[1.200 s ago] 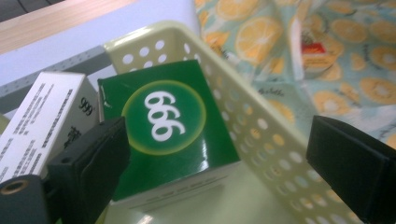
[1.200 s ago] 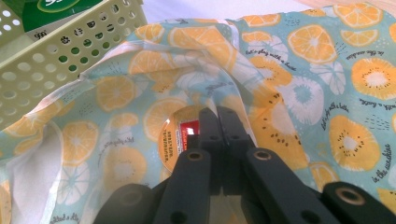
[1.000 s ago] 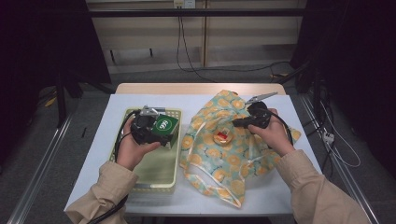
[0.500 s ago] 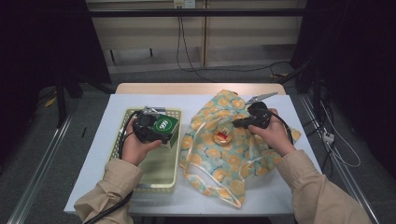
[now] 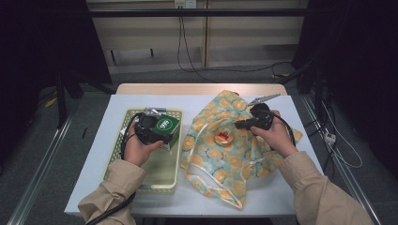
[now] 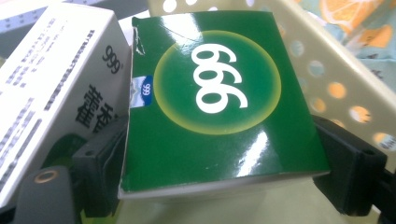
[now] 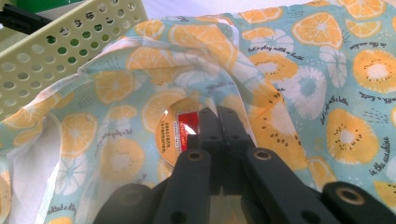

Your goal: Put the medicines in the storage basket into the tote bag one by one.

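Green box (image 6: 219, 102) sat clamped between left gripper (image 5: 152, 129) jaws, which had just been closing, over pale basket (image 5: 155, 185). Right of basket, right gripper (image 7: 218, 126) pinched fruit-print bag (image 5: 234, 150), jaws together. Step looked like grasping; next, lift box clear, toward bag.

A lab-like recording room: bare table (image 5: 141, 96), dark curtains (image 5: 42, 42), trailing wall cables (image 5: 187, 56).
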### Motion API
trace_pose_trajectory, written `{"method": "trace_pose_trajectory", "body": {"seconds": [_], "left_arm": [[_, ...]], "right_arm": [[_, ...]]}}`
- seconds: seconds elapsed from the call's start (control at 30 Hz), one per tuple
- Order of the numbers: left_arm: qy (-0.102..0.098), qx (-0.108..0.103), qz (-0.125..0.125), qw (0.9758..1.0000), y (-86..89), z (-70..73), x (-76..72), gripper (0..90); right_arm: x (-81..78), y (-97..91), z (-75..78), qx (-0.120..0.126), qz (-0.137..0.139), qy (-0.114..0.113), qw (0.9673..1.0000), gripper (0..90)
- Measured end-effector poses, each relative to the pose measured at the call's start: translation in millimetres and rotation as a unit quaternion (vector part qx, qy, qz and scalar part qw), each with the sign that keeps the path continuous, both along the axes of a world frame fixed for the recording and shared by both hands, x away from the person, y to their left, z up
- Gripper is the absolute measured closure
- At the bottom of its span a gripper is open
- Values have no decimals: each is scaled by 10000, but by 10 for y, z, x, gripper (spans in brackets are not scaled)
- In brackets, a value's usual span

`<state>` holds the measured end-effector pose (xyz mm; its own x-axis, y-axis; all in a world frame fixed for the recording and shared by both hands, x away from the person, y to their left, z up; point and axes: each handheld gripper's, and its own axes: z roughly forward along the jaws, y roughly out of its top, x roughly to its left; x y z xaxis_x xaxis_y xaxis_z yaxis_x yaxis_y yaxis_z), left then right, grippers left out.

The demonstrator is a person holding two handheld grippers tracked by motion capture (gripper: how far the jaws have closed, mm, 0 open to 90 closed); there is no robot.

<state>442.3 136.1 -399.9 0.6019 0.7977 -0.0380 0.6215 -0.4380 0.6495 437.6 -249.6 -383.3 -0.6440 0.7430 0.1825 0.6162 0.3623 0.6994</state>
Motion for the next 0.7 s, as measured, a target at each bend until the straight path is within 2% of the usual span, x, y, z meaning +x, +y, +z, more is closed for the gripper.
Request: {"method": "trace_pose_trajectory", "body": {"seconds": [0.03,0.23,0.37,0.53,0.63,0.7], "left_arm": [[-11,-49,66,10000,7,19,-13,159],[-3,-105,-117,9999,69,232,-100,161],[-25,-329,-179,9993,107,387,-179,162],[-79,-392,-322,9987,137,570,-265,162],[-183,-367,-399,9984,140,686,-299,162],[-173,-511,-447,9975,131,757,-317,162]], "right_arm": [[1,0,1,7,-10,-3,10000,900],[6,2,-3,16,-22,21,10000,900],[5,5,2,29,-36,7,10000,900],[1,-6,11,29,-57,0,10000,900],[3,-10,16,33,-60,-6,10000,900],[2,-7,21,26,-63,-8,10000,900]]}}
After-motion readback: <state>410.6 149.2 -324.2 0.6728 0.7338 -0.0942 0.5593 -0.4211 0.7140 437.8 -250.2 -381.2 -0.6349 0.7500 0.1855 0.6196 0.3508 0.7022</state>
